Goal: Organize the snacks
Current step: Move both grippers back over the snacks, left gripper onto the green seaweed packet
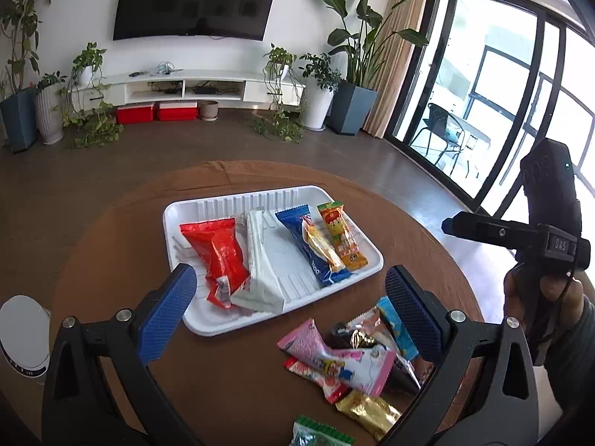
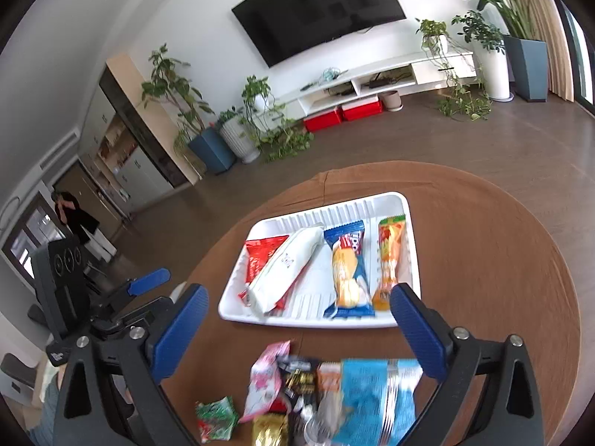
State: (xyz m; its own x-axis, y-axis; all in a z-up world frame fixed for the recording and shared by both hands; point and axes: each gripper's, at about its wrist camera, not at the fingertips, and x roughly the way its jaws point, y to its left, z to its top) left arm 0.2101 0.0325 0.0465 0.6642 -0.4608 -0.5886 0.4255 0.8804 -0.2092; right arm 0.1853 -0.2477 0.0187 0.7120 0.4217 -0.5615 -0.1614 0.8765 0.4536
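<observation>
Four snack packets (image 1: 275,252) lay in the white tray (image 1: 186,208) at the centre of my left wrist view, with a loose pile of snacks (image 1: 346,360) at lower right; my left gripper (image 1: 290,304) stood wide apart, empty. Through the right wrist view, the tray (image 2: 372,204) sat mid-frame, the pile (image 2: 319,394) at the bottom, and my right gripper (image 2: 297,319) gaped, holding nothing.

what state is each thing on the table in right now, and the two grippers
white tray: flat on table, holds four packets
red packet: lying in tray
white packet: lying in tray, overlapping red one
blue packet: lying in tray
orange packet: lying in tray
loose snacks: piled on table
left gripper: open, empty
right gripper: open, empty
</observation>
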